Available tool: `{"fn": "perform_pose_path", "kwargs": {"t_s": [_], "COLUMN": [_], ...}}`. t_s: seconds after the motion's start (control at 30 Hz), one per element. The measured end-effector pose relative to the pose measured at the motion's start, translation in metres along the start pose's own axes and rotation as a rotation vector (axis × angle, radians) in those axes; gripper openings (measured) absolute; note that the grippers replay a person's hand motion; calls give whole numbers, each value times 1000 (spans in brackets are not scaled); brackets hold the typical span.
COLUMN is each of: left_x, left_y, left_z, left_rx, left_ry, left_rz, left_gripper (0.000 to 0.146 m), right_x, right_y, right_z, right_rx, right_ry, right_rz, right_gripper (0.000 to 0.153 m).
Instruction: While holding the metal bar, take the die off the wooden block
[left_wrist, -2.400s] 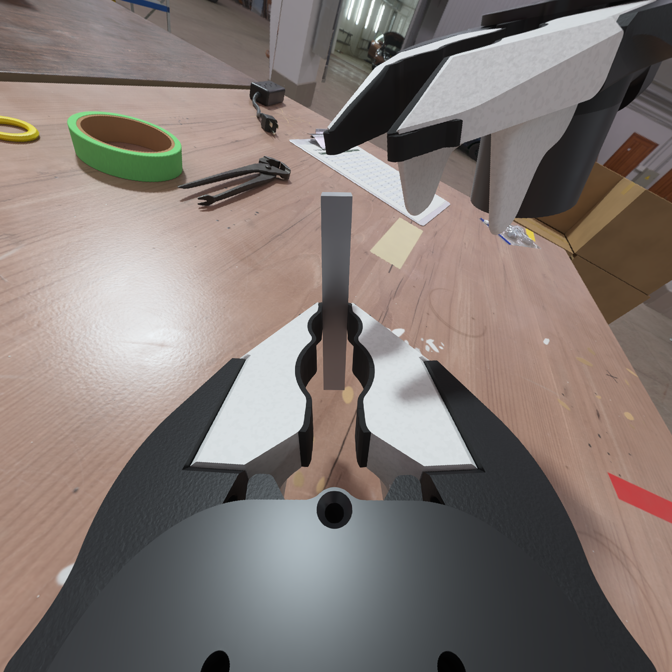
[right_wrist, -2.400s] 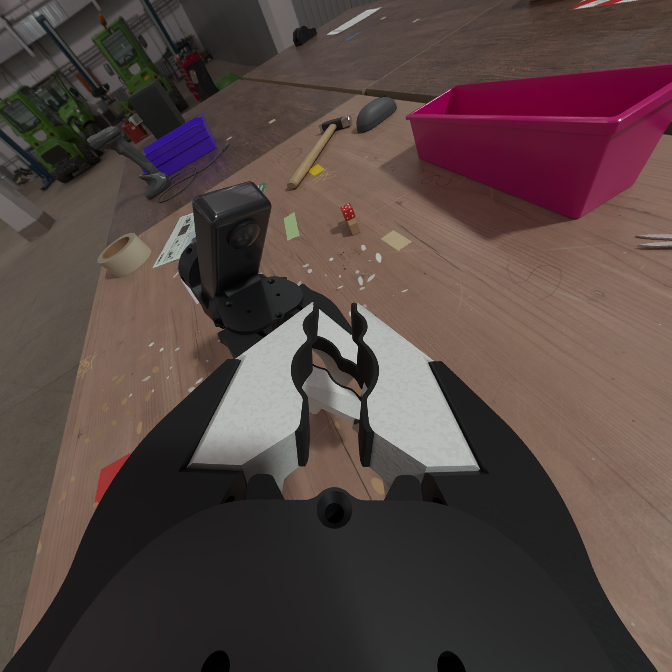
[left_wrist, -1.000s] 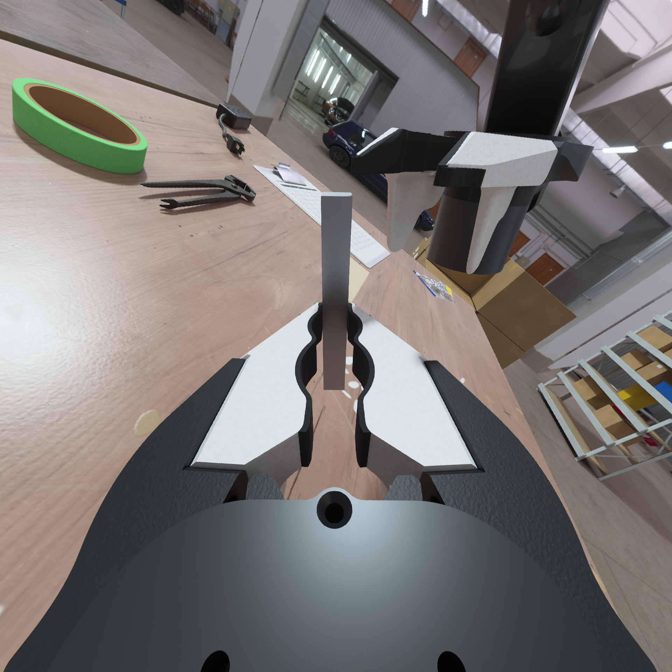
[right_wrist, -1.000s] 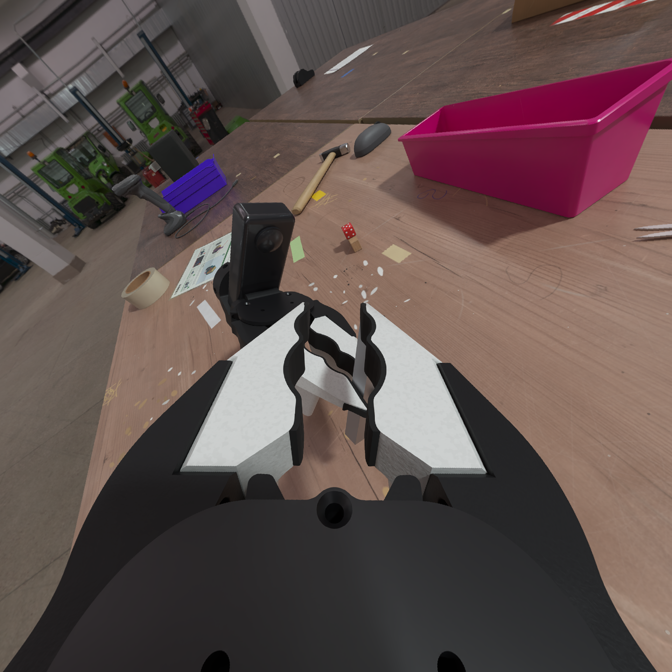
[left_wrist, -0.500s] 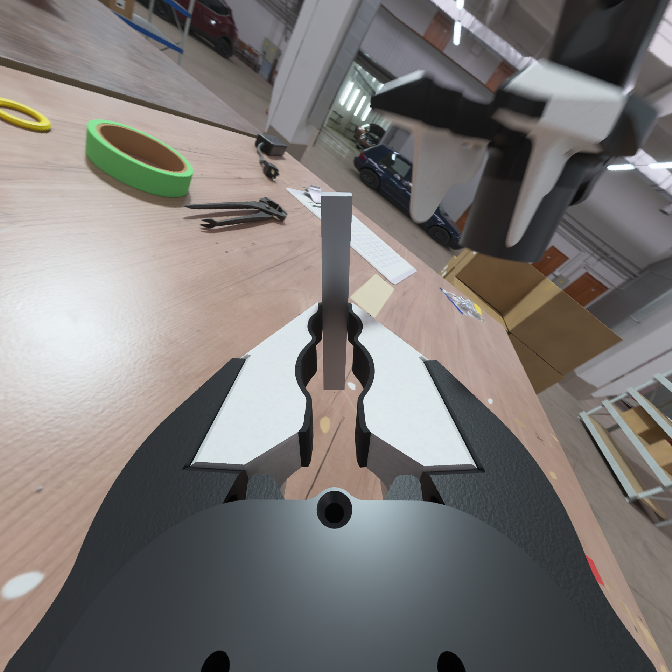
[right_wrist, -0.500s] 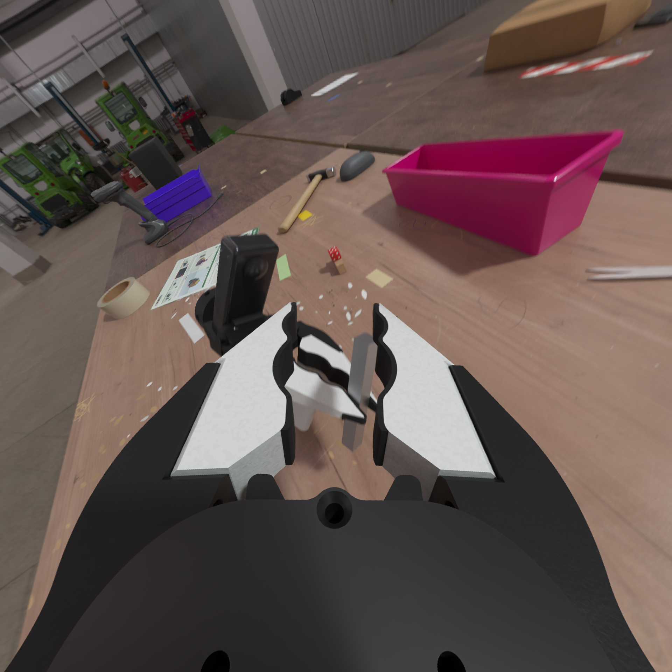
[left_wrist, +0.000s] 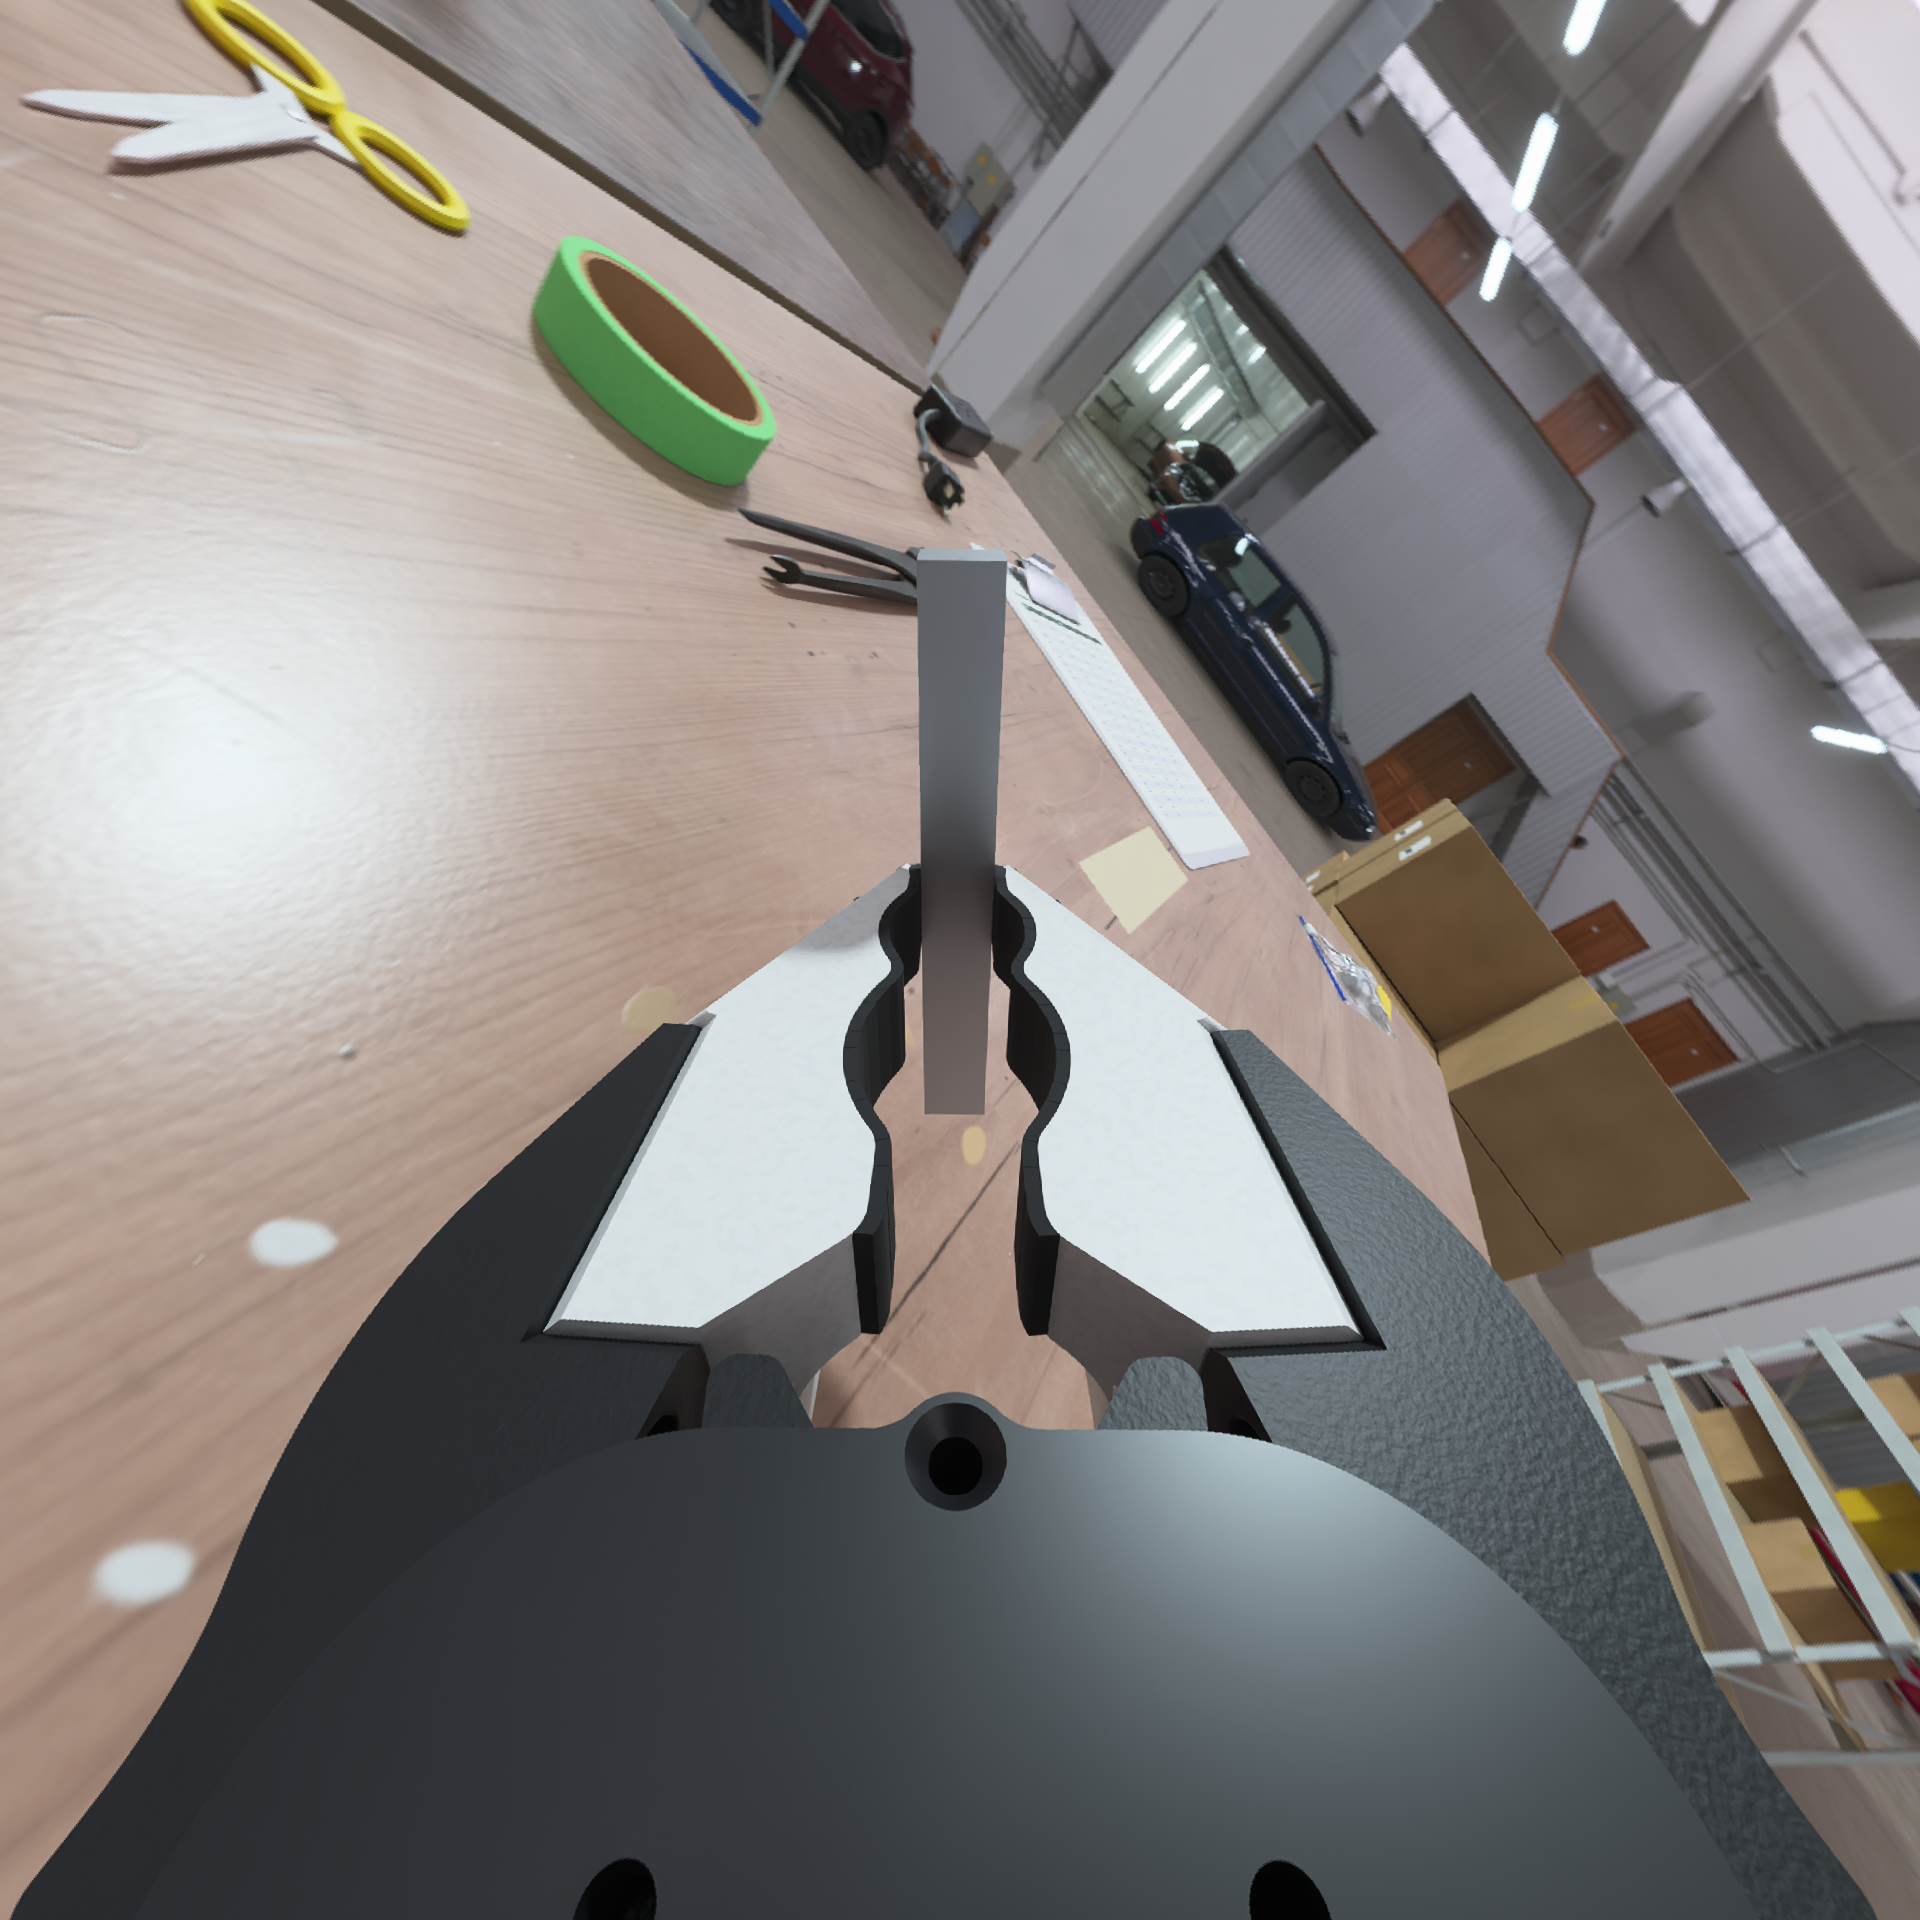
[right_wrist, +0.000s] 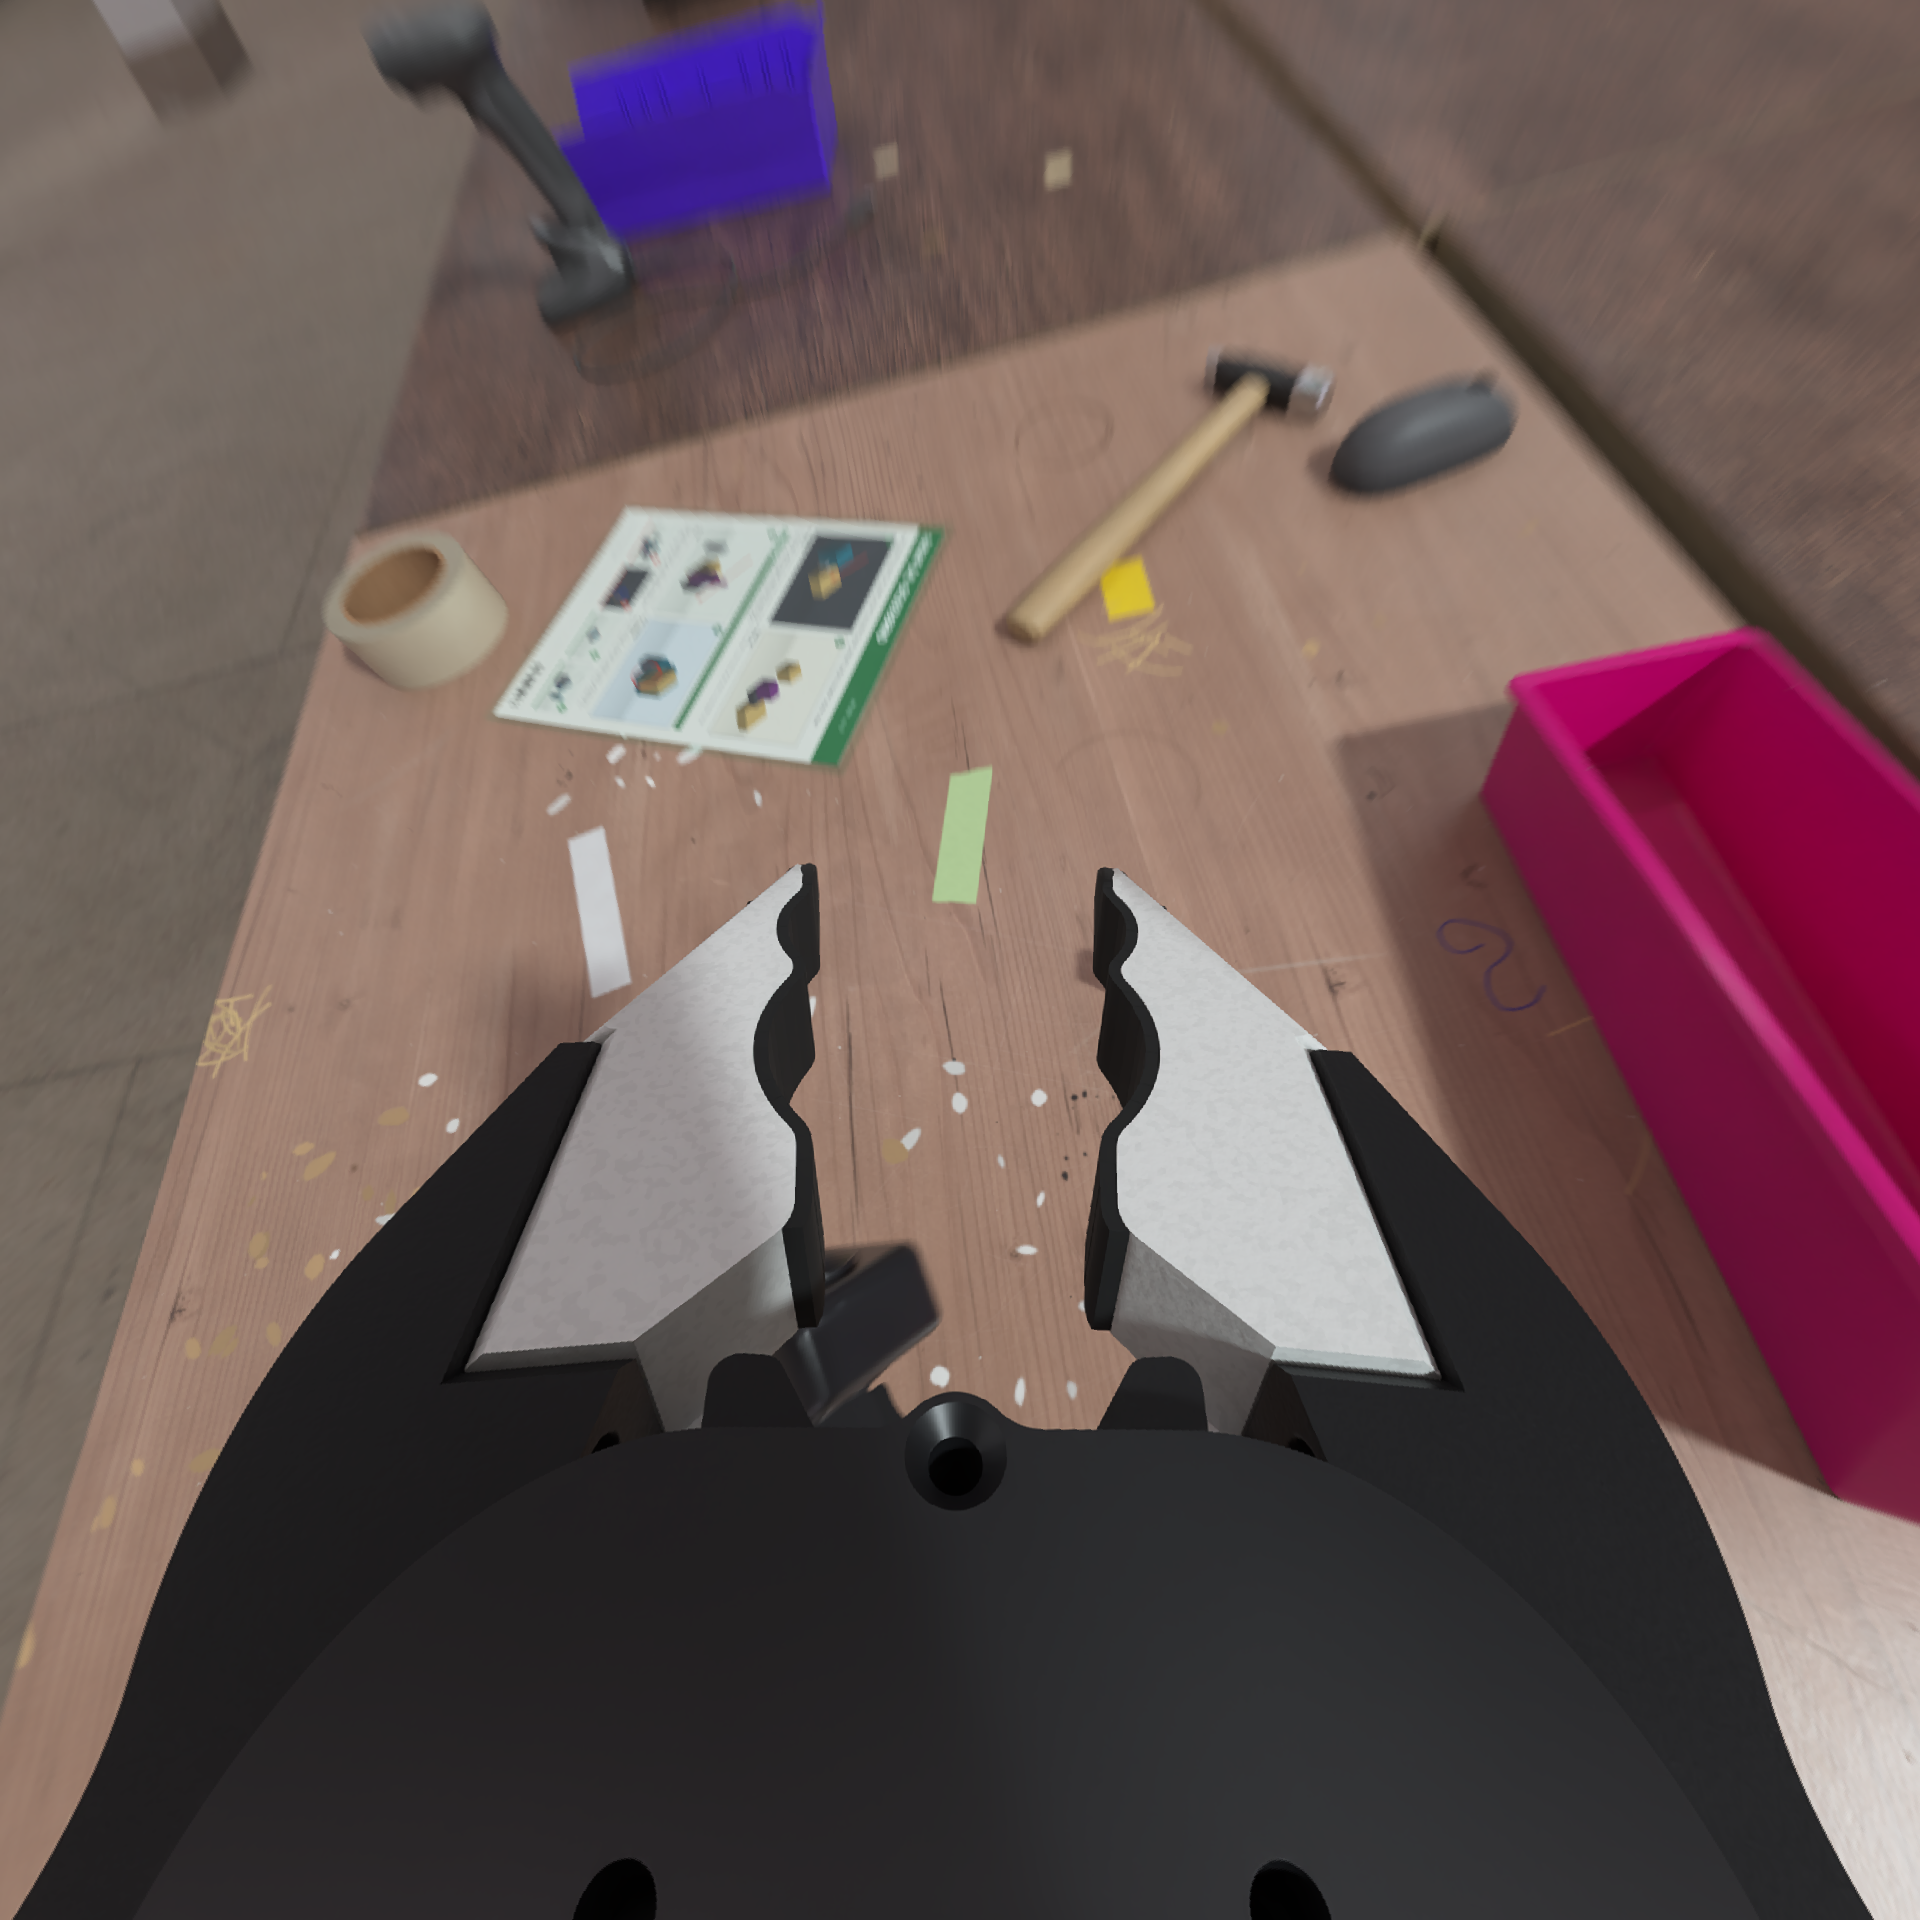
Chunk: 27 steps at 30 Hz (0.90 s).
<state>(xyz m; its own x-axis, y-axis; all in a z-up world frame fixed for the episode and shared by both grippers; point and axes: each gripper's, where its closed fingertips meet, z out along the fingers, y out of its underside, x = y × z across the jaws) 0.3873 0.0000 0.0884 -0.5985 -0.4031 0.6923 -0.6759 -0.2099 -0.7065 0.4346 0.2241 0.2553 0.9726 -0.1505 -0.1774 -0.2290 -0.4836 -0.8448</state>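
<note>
My left gripper (left_wrist: 956, 883) is shut on the grey metal bar (left_wrist: 961, 748), which stands up straight between its fingertips above the wooden table (left_wrist: 312, 727). My right gripper (right_wrist: 956, 883) is open and empty, tilted down over the table (right_wrist: 364, 987). A dark part of the left gripper (right_wrist: 868, 1314) shows low between the right gripper's fingers. The die and the wooden block show in neither view. The right gripper is not in the left wrist view.
In the left wrist view lie a green tape roll (left_wrist: 649, 358), yellow scissors (left_wrist: 312, 125), black pliers (left_wrist: 831, 571), a white sheet (left_wrist: 1122, 727) and a cardboard box (left_wrist: 1507, 1039) past the edge. The right wrist view shows a pink bin (right_wrist: 1766, 987), a hammer (right_wrist: 1153, 499), a leaflet (right_wrist: 727, 634) and a beige tape roll (right_wrist: 416, 608).
My right gripper has opened wider, tipped downward and moved forward past the left gripper, leaving the left wrist view. The die and block dropped out of sight. The left gripper rolled, still holding the bar.
</note>
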Motion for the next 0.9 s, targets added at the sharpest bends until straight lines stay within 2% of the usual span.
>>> {"fn": "perform_pose_path", "kwargs": {"t_s": [0.1, 0.23, 0.33, 0.43, 0.57, 0.67, 0.77, 0.9], "left_x": [-6, -13, -13, -9, -5, -2, -2, 2], "left_y": [1, 4, 12, 18, 27, 29, 29, 26], "left_z": [-10, -22, -31, -37, -41, -41, -40, -40], "left_rx": [13, 32, 4, -5, -29, -37, -42, -30], "left_ry": [-36, -55, -71, -60, -60, -55, -51, -28], "left_rz": [-33, -122, -158, -202, -213, -201, -179, -172], "left_gripper": [12, 12, 12, 12, 12, 12, 12, 12], "right_x": [23, 61, 81, 89, 88, 90, 86, 63], "right_y": [10, 61, 109, 137, 157, 159, 138, 78], "right_z": [66, 132, 151, 159, 169, 173, 168, 135], "right_rx": [-220, -573, -861, -1017, -1100, -1110, -1023, -741], "right_ry": [-26, 16, 33, 57, 49, 56, 37, -49], "right_rz": [74, 128, 199, 167, 140, 97, 85, 108], "right_gripper": [53, 55, 55, 55, 54, 33, 18, 18]}}
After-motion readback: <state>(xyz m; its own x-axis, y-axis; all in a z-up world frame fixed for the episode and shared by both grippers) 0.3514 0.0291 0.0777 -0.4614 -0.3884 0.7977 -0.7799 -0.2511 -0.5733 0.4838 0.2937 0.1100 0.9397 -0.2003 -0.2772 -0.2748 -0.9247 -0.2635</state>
